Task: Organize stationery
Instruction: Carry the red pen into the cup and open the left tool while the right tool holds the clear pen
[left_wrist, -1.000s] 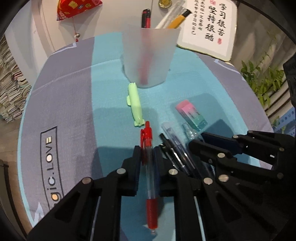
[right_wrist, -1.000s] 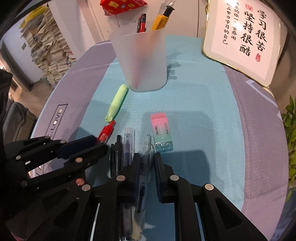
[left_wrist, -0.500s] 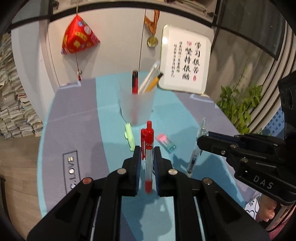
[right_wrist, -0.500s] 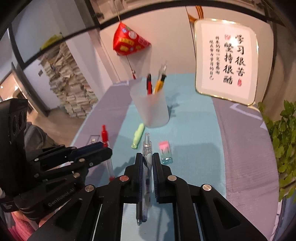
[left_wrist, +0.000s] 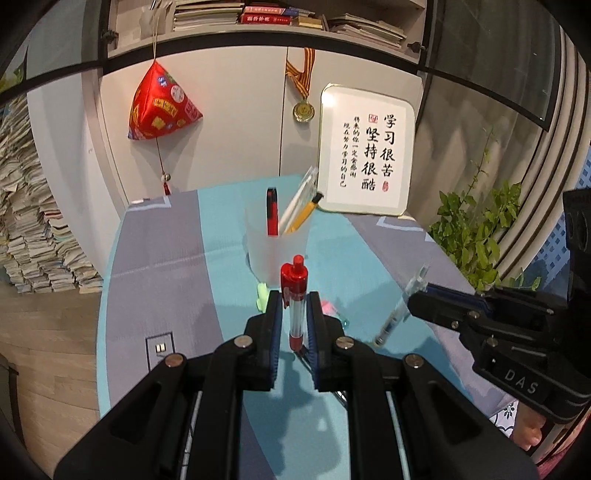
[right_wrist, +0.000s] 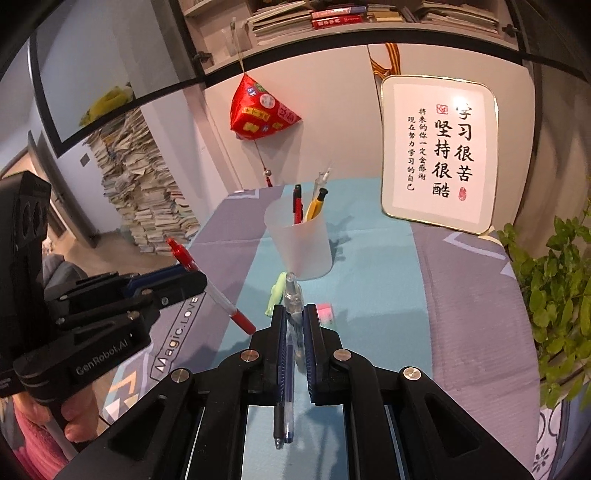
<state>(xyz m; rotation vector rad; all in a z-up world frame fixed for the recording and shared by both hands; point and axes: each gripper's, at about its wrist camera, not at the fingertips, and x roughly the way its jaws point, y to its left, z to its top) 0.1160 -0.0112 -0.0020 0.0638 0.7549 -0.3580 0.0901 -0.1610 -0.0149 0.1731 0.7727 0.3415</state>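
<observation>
My left gripper (left_wrist: 294, 302) is shut on a red pen (left_wrist: 294, 291) and holds it above the table, cap end forward. It also shows in the right wrist view (right_wrist: 177, 284) with the red pen (right_wrist: 218, 295) slanting through it. My right gripper (right_wrist: 294, 314) is shut on a clear pen (right_wrist: 292, 299); the gripper (left_wrist: 417, 299) and its clear pen (left_wrist: 400, 306) show in the left wrist view. A frosted cup (left_wrist: 275, 254) (right_wrist: 301, 245) with several pens stands ahead. A green highlighter (right_wrist: 275, 293) and a pink-green eraser (right_wrist: 327, 314) lie near it.
A framed calligraphy board (right_wrist: 439, 155) leans at the back right of the table. A round table with a teal and grey cloth (right_wrist: 384, 280). A plant (right_wrist: 554, 280) stands to the right, paper stacks (right_wrist: 144, 199) to the left. Two more pens (right_wrist: 282, 417) lie below my right gripper.
Both grippers have lifted higher off the table with their pens and tilted up toward the wall. The red pen and the clear pen stay gripped.
</observation>
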